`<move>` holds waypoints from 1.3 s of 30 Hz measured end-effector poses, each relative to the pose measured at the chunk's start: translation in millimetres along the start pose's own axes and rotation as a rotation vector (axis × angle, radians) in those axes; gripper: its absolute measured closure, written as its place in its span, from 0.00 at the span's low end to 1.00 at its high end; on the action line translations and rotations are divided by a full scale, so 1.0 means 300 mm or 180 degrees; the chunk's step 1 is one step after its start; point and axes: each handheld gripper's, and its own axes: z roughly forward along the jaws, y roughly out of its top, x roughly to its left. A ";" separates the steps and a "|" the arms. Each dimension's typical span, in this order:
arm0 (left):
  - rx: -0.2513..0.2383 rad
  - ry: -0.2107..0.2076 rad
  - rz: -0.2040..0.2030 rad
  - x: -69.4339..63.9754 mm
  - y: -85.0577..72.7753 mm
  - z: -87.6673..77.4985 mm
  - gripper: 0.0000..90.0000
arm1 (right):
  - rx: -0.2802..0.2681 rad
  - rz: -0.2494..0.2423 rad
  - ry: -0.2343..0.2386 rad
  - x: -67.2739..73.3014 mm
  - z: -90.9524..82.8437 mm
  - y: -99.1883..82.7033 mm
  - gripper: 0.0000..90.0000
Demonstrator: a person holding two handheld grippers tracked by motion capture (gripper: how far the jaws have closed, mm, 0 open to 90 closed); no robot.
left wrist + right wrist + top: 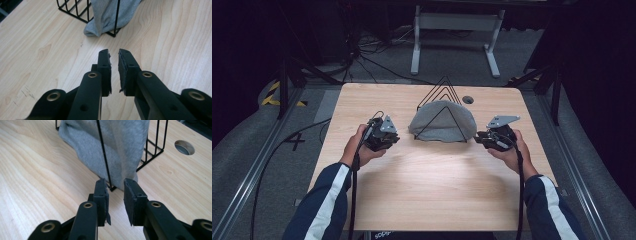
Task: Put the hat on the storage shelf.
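Note:
A grey cloth (442,122) is draped over a black wire rack (443,87) at the middle back of the wooden table (422,185). My left gripper (395,139) sits just left of the cloth, pointing at it. In the left gripper view the left gripper (113,53) has its jaws a narrow gap apart with nothing between them, and the cloth's corner (110,15) lies a short way ahead. My right gripper (478,136) is just right of the cloth. In the right gripper view the right gripper (115,183) is open and empty, its tips close to the cloth's hem (120,147) and the rack's foot (111,188).
A round hole (468,99) is cut in the table behind the rack to the right. Beyond the table's far edge stand a white frame (457,30) and loose cables (362,50) on the floor. Bare tabletop stretches in front of the grippers.

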 end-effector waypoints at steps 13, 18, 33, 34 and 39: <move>0.0044 0.0045 0.0064 -0.054 -0.075 -0.037 0.65 | 0.0020 -0.0025 0.0056 0.030 -0.059 -0.066 0.62; 0.0069 0.0062 0.0068 -0.074 -0.102 -0.064 0.51 | 0.0043 -0.0004 0.0038 0.036 -0.078 -0.097 0.53; 0.0198 0.0032 -0.0017 -0.136 -0.299 -0.137 0.30 | 0.0103 0.0019 -0.0057 0.078 -0.146 -0.273 0.36; 0.0195 0.0025 0.0002 -0.143 -0.312 -0.138 0.30 | 0.0114 0.0012 -0.0057 0.079 -0.151 -0.288 0.36; 0.0147 -0.0035 -0.0039 -0.164 -0.363 -0.157 0.28 | 0.0146 0.0126 -0.0033 0.082 -0.167 -0.355 0.35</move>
